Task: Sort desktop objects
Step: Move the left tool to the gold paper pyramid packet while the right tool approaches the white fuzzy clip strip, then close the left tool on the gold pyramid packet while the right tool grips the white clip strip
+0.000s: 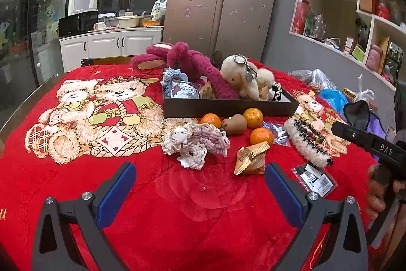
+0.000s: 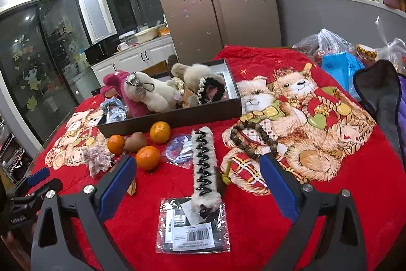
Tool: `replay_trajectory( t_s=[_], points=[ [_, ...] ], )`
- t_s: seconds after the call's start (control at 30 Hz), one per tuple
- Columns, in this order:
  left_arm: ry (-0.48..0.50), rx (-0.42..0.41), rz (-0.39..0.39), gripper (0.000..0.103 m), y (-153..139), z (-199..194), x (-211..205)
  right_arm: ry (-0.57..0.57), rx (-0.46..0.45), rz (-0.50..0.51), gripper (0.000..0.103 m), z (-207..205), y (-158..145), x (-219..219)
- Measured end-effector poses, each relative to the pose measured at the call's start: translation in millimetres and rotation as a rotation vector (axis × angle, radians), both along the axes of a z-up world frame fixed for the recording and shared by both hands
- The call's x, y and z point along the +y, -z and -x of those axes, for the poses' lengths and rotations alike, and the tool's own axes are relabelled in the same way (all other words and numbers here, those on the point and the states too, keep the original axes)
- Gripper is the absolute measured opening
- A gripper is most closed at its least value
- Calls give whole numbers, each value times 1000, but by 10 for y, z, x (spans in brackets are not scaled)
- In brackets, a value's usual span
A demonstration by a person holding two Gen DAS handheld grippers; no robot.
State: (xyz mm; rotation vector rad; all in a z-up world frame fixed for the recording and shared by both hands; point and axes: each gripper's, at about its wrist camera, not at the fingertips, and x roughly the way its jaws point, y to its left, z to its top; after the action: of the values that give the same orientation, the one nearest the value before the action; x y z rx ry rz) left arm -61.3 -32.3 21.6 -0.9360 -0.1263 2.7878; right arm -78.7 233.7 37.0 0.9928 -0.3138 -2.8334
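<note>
Left gripper (image 1: pixel 200 191) is hovering with fingers wide, empty, above the red tabletop (image 1: pixel 157 197); right gripper (image 2: pixel 198 180) is gaping wide around the furry hair clip (image 2: pixel 204 166), not touching; 3 oranges (image 1: pixel 261 136) are sitting beside the dark box (image 1: pixel 228 107) holding plush toys (image 1: pixel 241 78).

We carry two matching tools, the left gripper (image 1: pixel 200 192) and right gripper (image 2: pixel 198 184), each with black triangular cut-out arms, silver pivot screws and blue-padded fingers (image 1: pixel 115 194), one body stamped "DAS".
</note>
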Motion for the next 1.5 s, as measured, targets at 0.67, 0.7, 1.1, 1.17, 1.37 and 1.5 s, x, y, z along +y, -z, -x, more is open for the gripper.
replay_trajectory(
  t_s=[0.67,0.7,1.1,1.17,1.37,1.5],
  points=[
    [170,-95,39,103,219,232,633,-72,-28,-66,100,163,132,9],
    [184,-103,44,103,226,265,678,-75,-35,-60,100,182,154,23],
    [191,-232,73,103,481,595,800,-123,-126,-5,81,398,466,20],
    [173,-270,84,103,555,644,796,-132,-130,13,74,399,477,30],
    [163,-265,195,103,591,655,923,-178,-167,32,51,445,541,-15],
    [163,-265,185,103,593,638,892,-191,-90,-22,44,325,425,-113]
  ],
)
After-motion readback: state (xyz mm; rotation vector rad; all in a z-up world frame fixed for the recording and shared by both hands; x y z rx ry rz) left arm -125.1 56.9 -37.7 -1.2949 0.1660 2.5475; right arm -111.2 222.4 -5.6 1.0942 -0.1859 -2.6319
